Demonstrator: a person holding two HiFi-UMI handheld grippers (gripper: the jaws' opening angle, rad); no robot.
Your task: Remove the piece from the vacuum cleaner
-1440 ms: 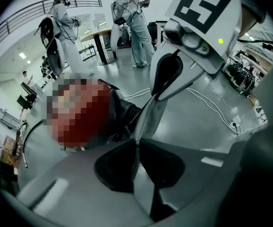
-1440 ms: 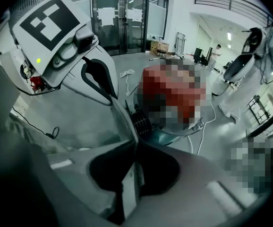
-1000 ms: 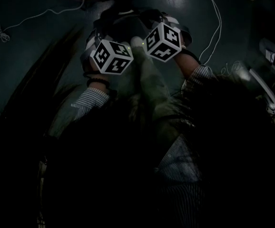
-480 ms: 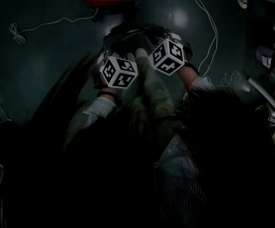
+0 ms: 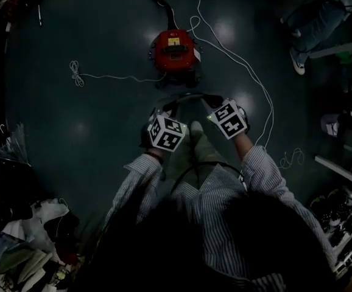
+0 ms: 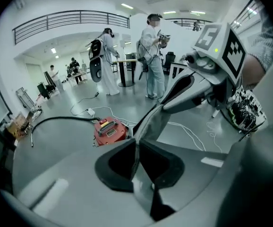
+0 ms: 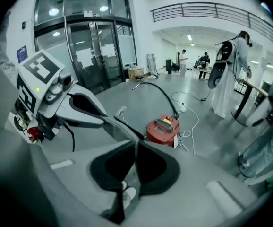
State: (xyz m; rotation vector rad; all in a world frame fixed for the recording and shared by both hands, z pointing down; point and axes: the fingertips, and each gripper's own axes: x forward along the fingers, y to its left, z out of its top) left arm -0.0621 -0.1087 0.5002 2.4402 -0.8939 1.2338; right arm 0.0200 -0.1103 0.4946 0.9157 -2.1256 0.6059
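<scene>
Removal looks done: the grey piece (image 6: 156, 122) spans between left tool (image 6: 135, 148) and right tool (image 7: 136, 148), each clamped narrow on one end. Red vacuum cleaner (image 5: 175, 50) sits on the floor (image 5: 72, 132) well ahead of both tools. Probably only set-down left.

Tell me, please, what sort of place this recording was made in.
Most likely a large open lab or workshop hall. It has a railed mezzanine overhead and tall glass doors. Other people wearing recording gear stand about on a glossy floor strewn with cables.
</scene>
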